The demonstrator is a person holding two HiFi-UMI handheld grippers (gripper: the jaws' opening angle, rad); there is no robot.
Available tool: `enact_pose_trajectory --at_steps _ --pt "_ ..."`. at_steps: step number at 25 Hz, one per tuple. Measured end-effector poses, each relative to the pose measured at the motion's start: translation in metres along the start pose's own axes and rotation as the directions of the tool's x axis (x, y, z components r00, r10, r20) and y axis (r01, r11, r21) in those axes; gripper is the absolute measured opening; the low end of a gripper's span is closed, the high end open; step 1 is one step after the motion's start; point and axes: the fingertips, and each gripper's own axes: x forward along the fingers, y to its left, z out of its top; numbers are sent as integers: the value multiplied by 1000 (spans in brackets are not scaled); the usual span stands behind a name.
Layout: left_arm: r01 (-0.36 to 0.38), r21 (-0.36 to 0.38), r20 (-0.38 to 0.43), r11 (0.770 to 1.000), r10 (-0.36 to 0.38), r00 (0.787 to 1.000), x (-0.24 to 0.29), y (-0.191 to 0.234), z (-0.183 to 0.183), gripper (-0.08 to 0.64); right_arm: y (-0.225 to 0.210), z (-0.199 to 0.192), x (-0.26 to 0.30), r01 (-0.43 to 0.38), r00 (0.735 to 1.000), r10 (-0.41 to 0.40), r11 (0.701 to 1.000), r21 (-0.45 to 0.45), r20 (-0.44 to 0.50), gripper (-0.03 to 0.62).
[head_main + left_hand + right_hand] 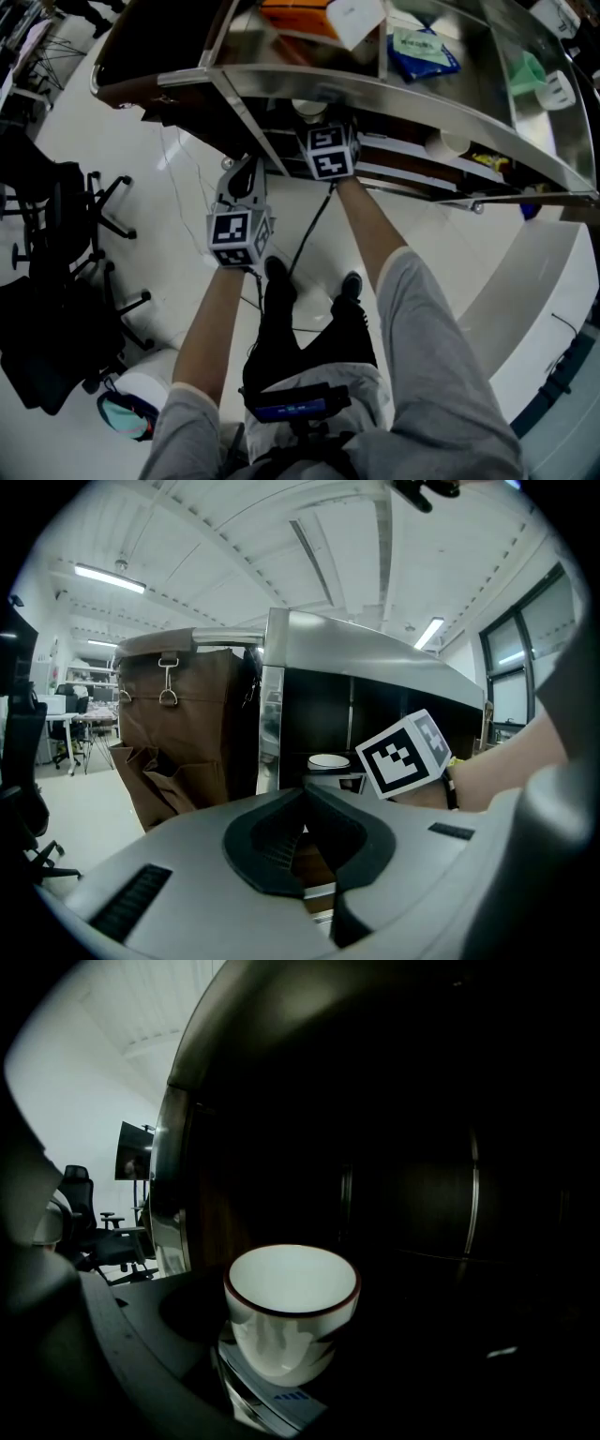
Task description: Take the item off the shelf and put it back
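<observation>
Plainly, the right gripper (328, 150) reaches in under the steel shelf unit (394, 94), onto its dark lower shelf; its jaws stand wide apart with a white cup (291, 1307) between them. The cup has a dark red rim, stands upright and is empty; the one jaw that shows lies just beside its wall, while the other is lost in shadow (so whether either pad touches the cup I cannot make out). In the head view the cup's pale rim peeps out just beyond the gripper's marker cube.

The left gripper (244, 183) hangs outside the unit, off its corner, jaws brought together with nothing between them; its own view looks past a brown bag (178, 733) hung on the unit's side and catches the right gripper's cube. On the top shelf lie a blue packet (422, 52) and an orange box (300, 17); a black office chair (56, 206) stands well apart on the pale floor.
</observation>
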Motion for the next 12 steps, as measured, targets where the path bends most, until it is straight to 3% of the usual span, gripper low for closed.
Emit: enact_pose_trajectory --at_steps 12 --pt "-13 0 -15 1000 13 1000 -9 -1 -3 6 -1 10 -24 -9 1000 9 1000 -5 17 402"
